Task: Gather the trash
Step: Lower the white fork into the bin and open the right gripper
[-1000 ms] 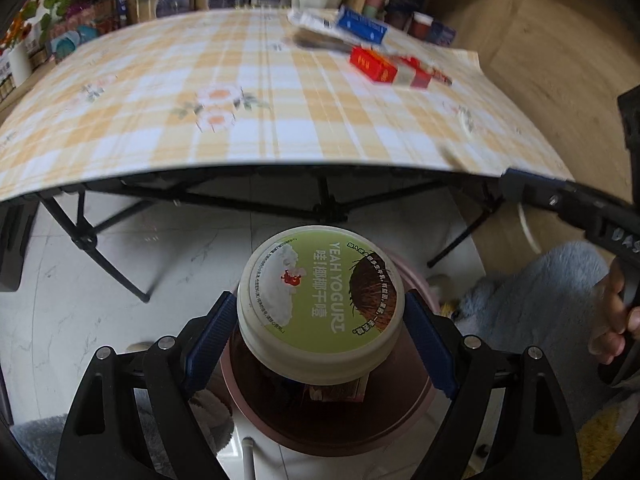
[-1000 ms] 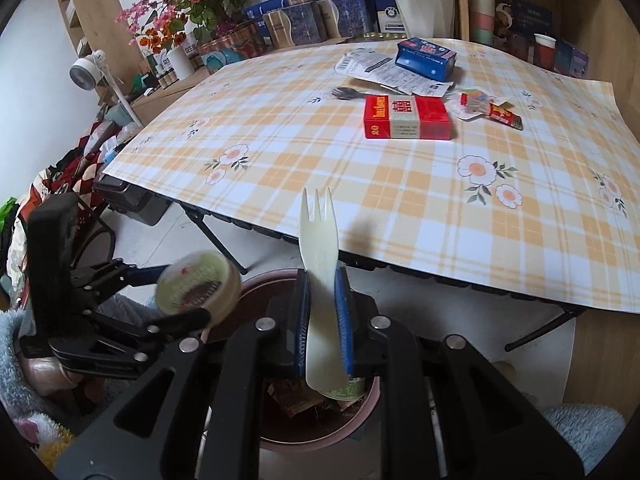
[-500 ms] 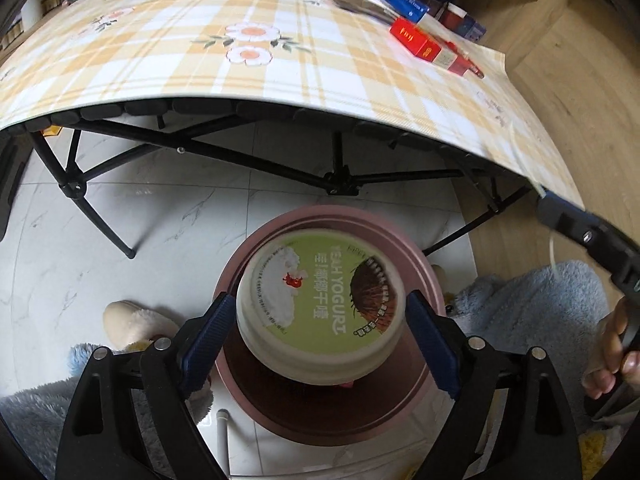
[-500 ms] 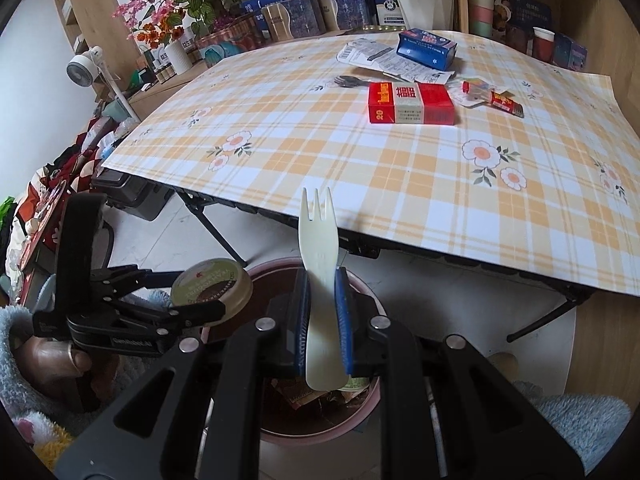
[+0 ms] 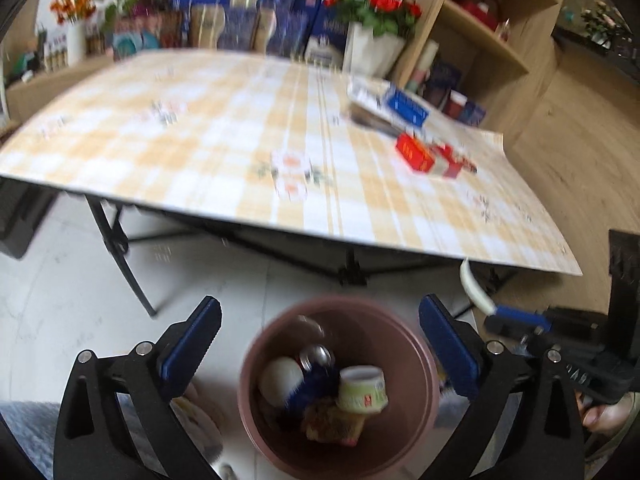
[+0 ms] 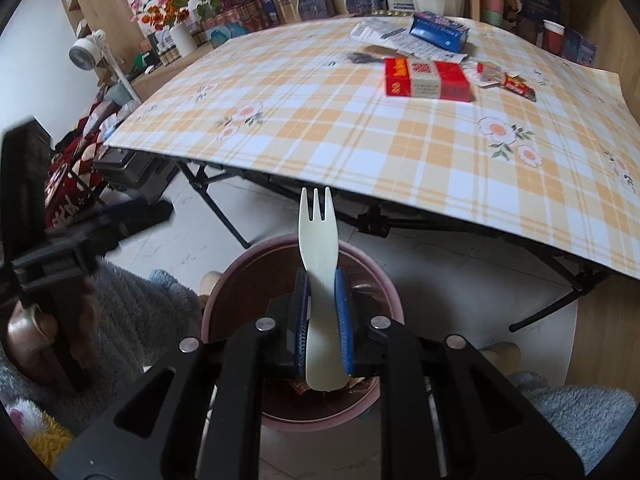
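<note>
A brown round trash bin (image 5: 420,364) stands on the floor below the table edge. Inside it the green yogurt cup (image 5: 362,390) lies on its side among a can and other trash. My left gripper (image 5: 320,344) hangs above the bin, its jaws still opening wide, with nothing between them. My right gripper (image 6: 322,276) is shut on a cream plastic fork (image 6: 318,240), tines pointing up, over the same bin (image 6: 224,300). That fork's tip (image 5: 472,284) shows at the right in the left wrist view.
On the yellow checked table (image 6: 320,120) lie a red carton (image 6: 426,80), a blue box (image 6: 440,32), paper slips, a dark spoon and a red wrapper (image 6: 506,80). Black folding table legs stand behind the bin. Grey fluffy slippers (image 6: 132,304) are beside it. Shelves and boxes line the back.
My left gripper opened and let the yogurt cup fall into the bin, then rose and tilted up toward the table. The right gripper kept still with the fork.
</note>
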The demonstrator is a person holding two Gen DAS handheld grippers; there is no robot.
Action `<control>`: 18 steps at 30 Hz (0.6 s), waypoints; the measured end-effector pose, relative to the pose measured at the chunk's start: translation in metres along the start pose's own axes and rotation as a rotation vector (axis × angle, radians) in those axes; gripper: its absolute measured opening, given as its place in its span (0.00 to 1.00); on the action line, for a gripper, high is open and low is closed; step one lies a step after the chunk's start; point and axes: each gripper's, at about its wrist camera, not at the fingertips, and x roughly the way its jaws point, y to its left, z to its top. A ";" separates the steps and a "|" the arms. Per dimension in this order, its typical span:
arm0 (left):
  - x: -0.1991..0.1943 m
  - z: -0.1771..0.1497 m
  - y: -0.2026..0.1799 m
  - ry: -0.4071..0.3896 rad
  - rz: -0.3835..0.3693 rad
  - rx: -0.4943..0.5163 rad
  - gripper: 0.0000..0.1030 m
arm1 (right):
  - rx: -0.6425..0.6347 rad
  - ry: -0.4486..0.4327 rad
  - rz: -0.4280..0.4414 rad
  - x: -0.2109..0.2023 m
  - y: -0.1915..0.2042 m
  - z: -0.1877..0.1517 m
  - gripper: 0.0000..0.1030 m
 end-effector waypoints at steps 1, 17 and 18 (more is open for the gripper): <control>-0.001 0.001 0.000 -0.013 0.007 0.004 0.94 | -0.006 0.008 0.002 0.003 0.003 -0.001 0.17; -0.012 0.007 0.005 -0.089 0.101 0.040 0.94 | -0.055 0.131 0.020 0.043 0.021 -0.014 0.17; -0.012 0.007 0.004 -0.089 0.102 0.043 0.94 | -0.058 0.132 0.019 0.043 0.021 -0.014 0.17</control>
